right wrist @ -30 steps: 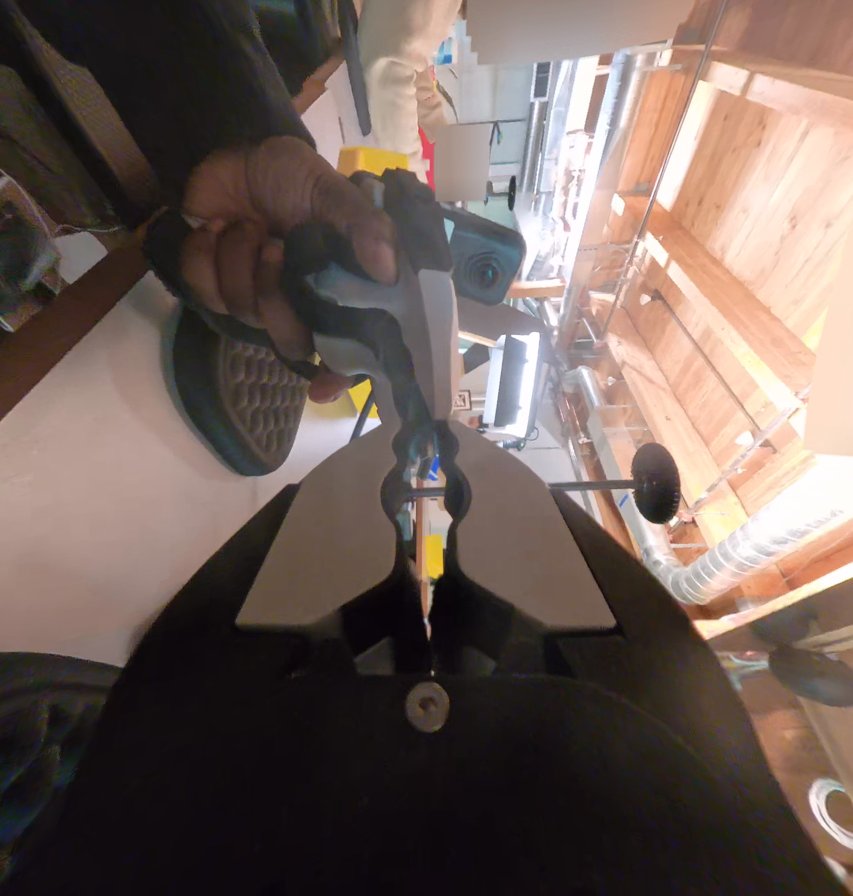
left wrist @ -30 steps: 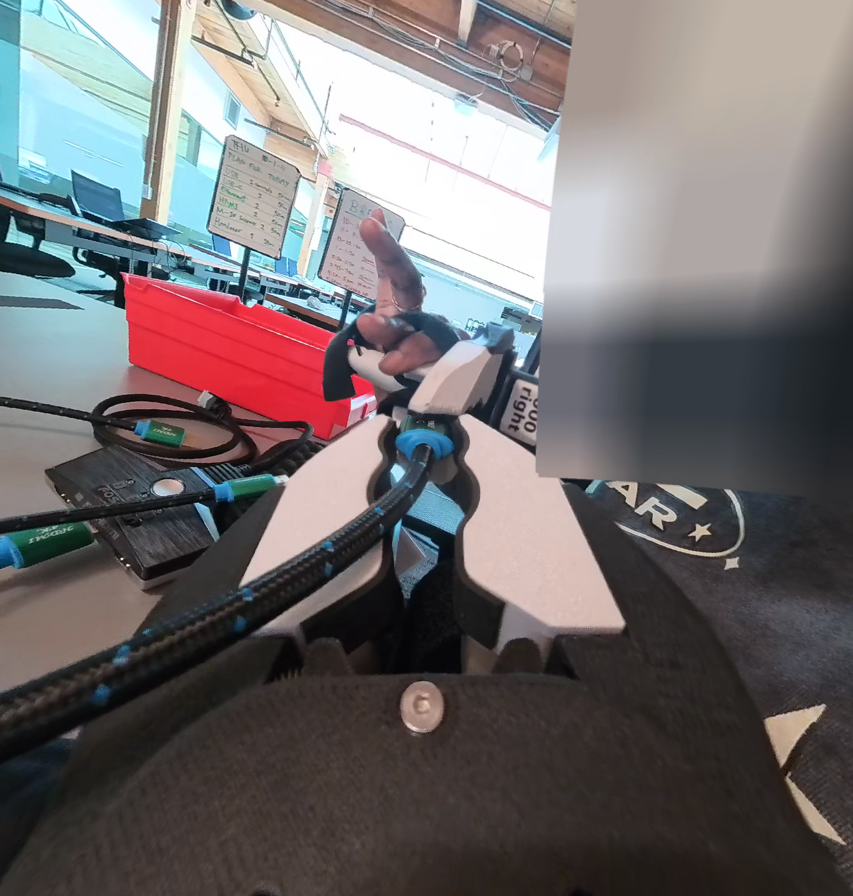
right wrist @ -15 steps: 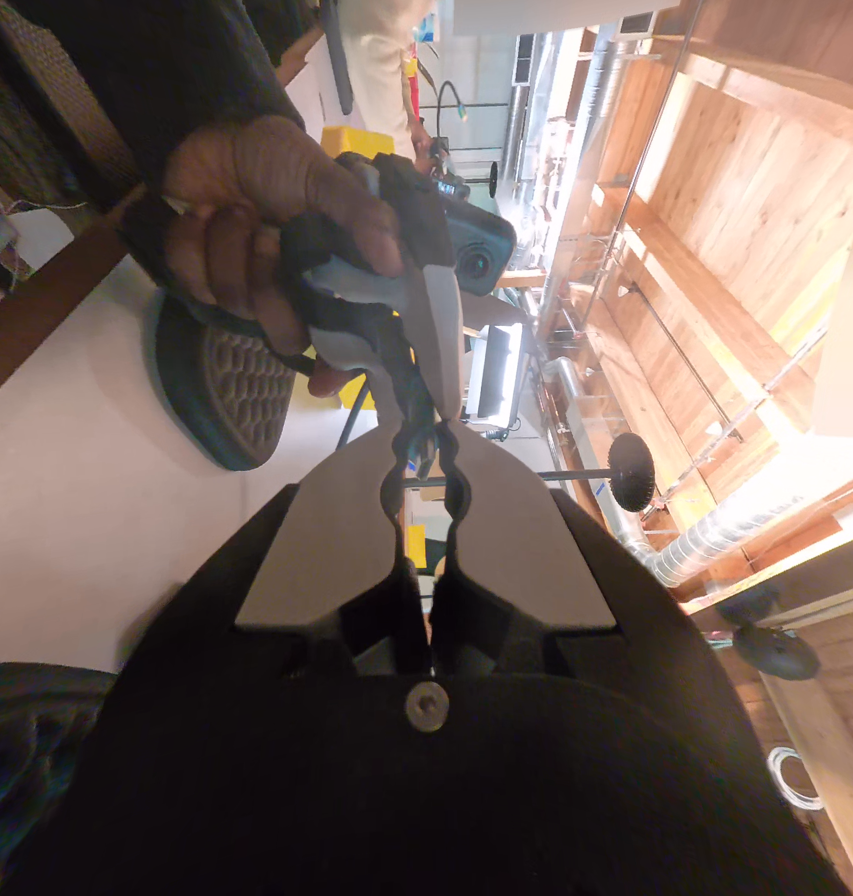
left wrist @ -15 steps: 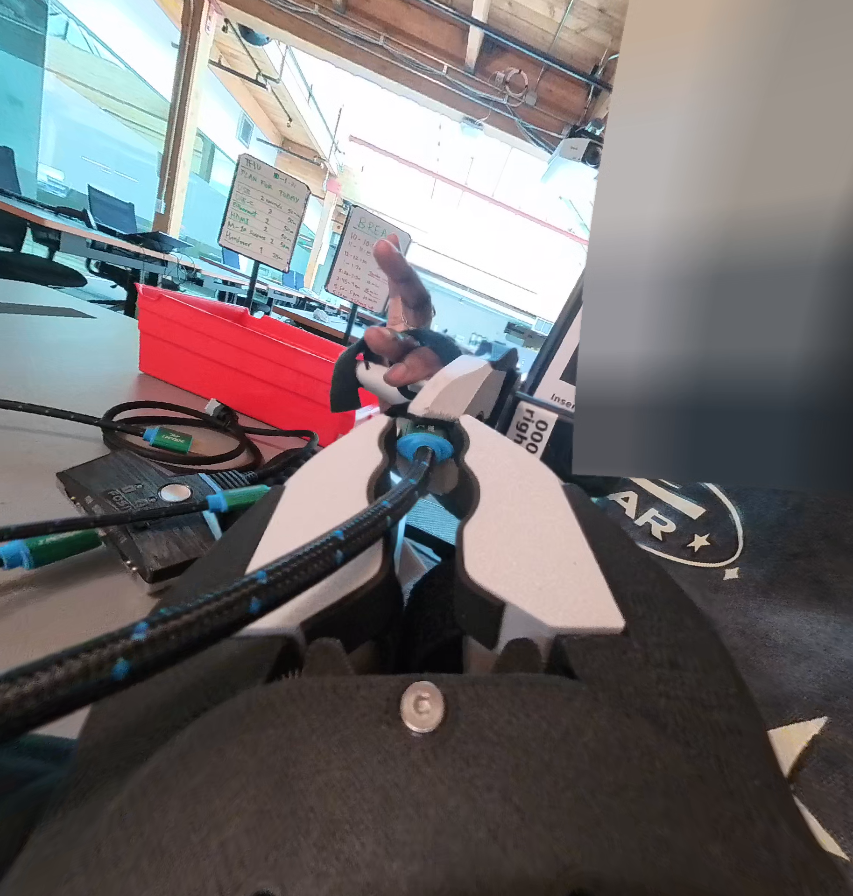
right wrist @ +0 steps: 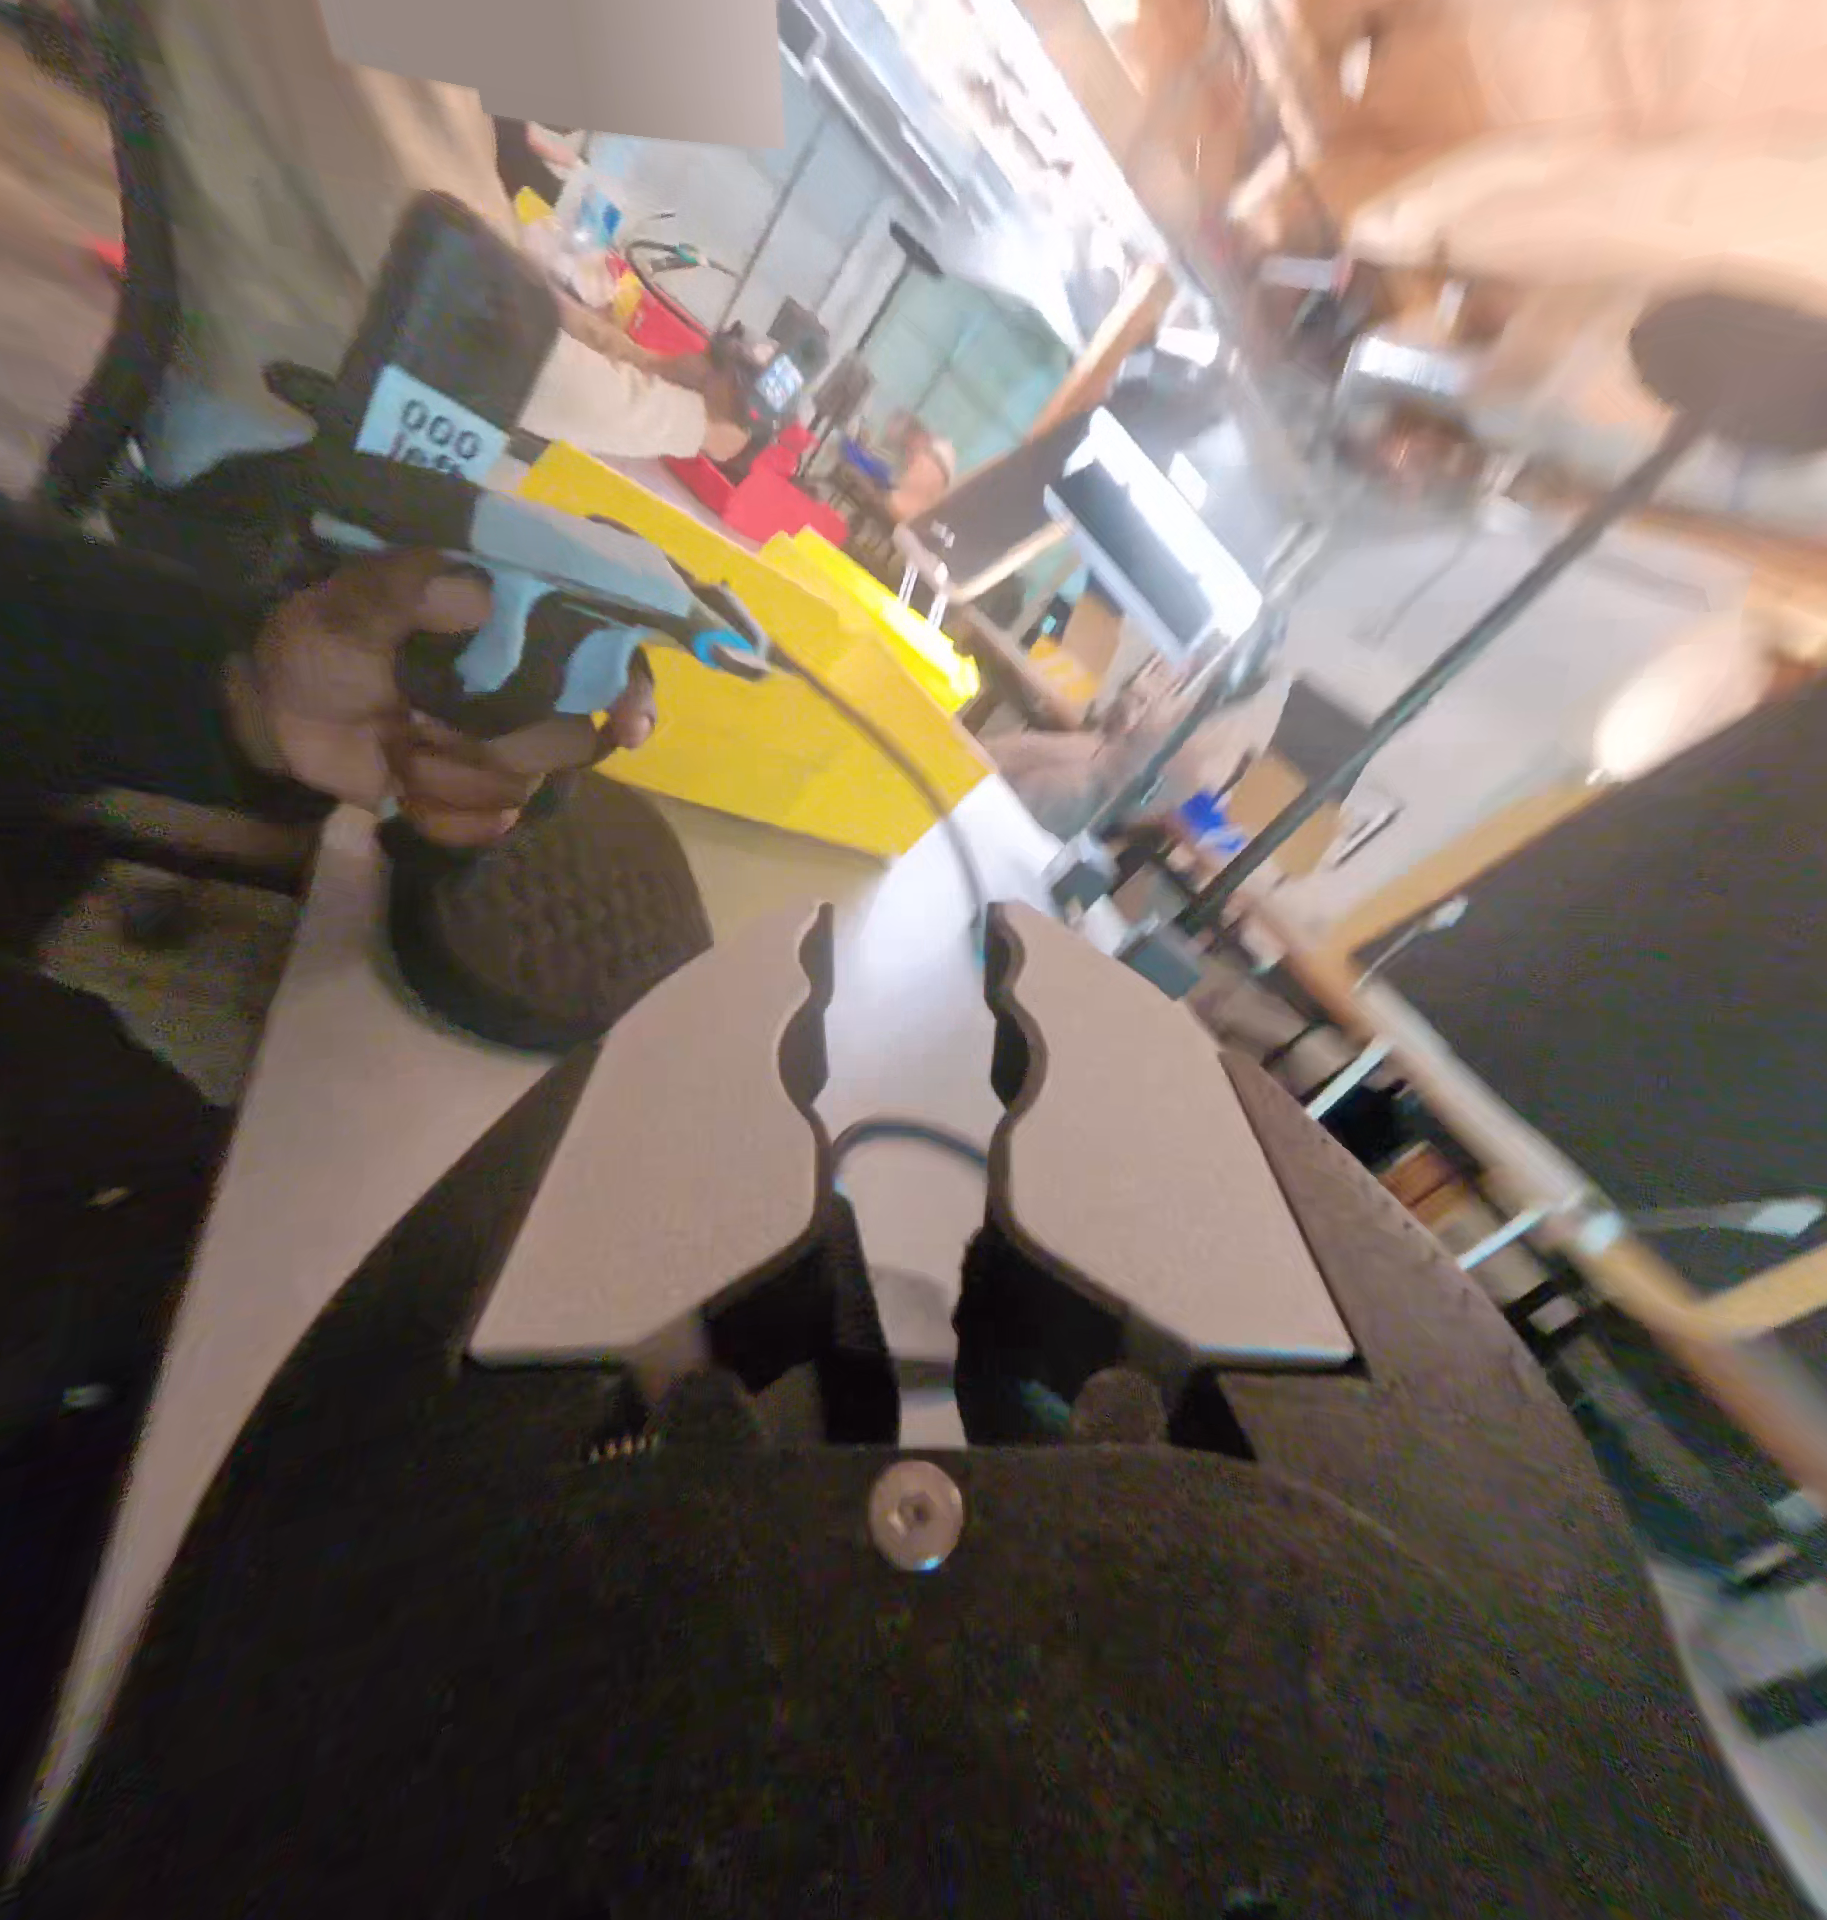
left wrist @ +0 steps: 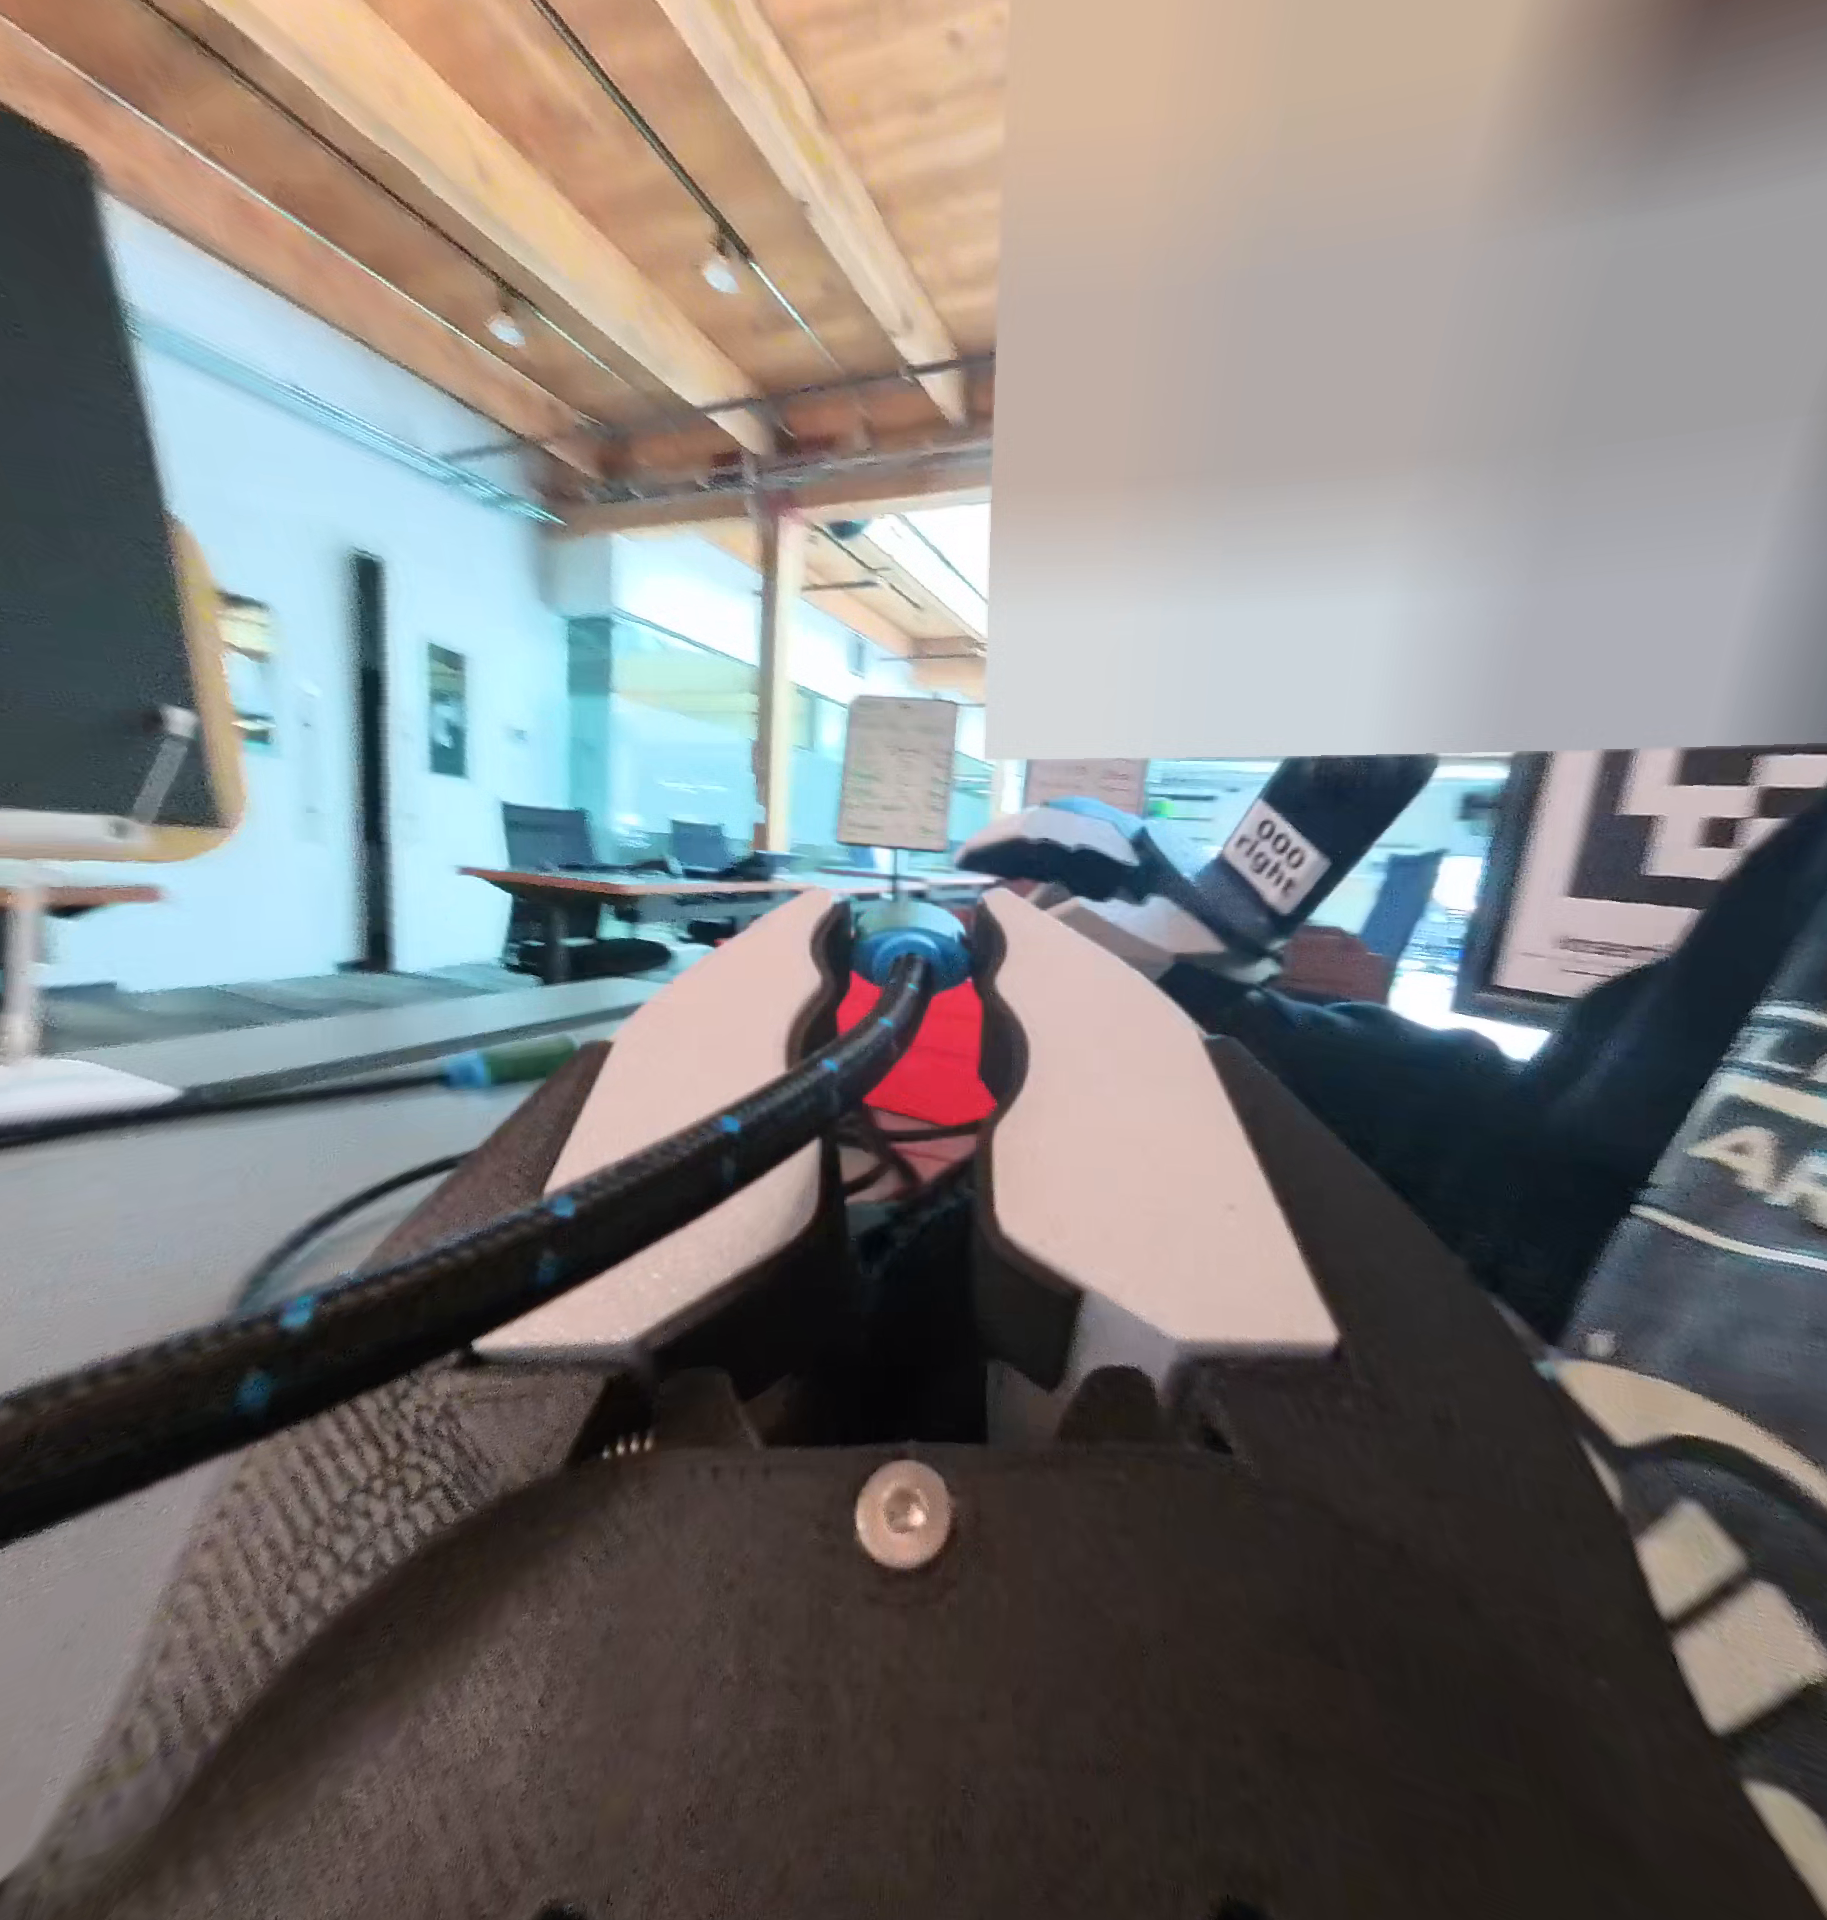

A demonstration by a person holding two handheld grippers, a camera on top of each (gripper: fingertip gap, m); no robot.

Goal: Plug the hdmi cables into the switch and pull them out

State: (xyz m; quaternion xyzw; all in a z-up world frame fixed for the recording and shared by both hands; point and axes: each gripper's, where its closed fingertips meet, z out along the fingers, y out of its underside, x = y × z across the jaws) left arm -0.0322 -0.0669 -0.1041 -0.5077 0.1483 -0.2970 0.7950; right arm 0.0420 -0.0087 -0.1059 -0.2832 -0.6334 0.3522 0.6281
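Clamping the black braided, blue-flecked HDMI cable (left wrist: 618,1174), left hand-held gripper (left wrist: 907,920); right hand-held gripper (right wrist: 907,930) apart.

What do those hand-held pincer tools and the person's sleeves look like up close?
Each gripper, left and right, has two pale grey wedge-shaped fingers with wavy inner edges on a textured black body with one silver screw. Seen from outside, the handle is grey and black with a white sticker. The sleeves are dark.
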